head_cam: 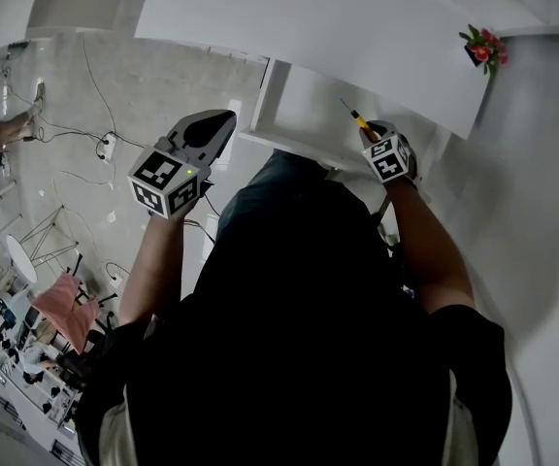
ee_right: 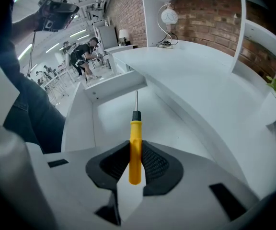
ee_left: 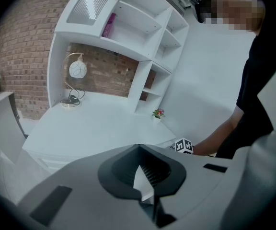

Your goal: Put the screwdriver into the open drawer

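A yellow-handled screwdriver with a thin metal shaft sits upright between the pads of my right gripper, which is shut on it. In the head view the right gripper holds the screwdriver over the open white drawer, shaft pointing away from me. The shaft tip hangs above the bare drawer floor. My left gripper is raised left of the drawer, over the floor, jaws together on nothing. The left gripper view shows the left gripper looking across the desk.
The white desk top lies beyond the drawer, with a small potted flower at its right end. A globe lamp and white shelving stand at the back against a brick wall. My legs are close below the drawer.
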Available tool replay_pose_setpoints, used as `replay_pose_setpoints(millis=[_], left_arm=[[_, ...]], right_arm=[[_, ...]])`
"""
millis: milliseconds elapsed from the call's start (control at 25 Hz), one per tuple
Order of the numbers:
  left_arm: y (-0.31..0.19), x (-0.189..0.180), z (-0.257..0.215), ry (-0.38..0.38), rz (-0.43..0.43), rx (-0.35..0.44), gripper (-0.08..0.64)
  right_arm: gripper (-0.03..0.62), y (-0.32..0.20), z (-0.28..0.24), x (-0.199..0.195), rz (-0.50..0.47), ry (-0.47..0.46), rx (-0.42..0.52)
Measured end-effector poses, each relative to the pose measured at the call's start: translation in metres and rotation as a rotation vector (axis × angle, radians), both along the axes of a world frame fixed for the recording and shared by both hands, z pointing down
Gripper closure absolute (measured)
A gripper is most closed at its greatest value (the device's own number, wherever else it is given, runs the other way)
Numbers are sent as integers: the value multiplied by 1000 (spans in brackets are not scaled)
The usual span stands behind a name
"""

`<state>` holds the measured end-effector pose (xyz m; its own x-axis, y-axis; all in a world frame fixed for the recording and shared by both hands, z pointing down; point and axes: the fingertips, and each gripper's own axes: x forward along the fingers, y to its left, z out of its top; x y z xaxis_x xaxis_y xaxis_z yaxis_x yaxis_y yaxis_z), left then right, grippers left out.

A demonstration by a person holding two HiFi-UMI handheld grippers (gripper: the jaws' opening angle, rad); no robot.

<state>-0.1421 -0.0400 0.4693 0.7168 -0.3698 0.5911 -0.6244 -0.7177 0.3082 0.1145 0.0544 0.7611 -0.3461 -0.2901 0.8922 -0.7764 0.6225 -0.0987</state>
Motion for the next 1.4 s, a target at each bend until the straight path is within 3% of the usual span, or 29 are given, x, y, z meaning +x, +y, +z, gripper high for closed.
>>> replay_pose_setpoints(millis=[1400], left_arm=[[-22, -52, 34, -52, -79, -39, 545]], right_arm=[[509, -24, 81, -26, -96, 63, -97]])
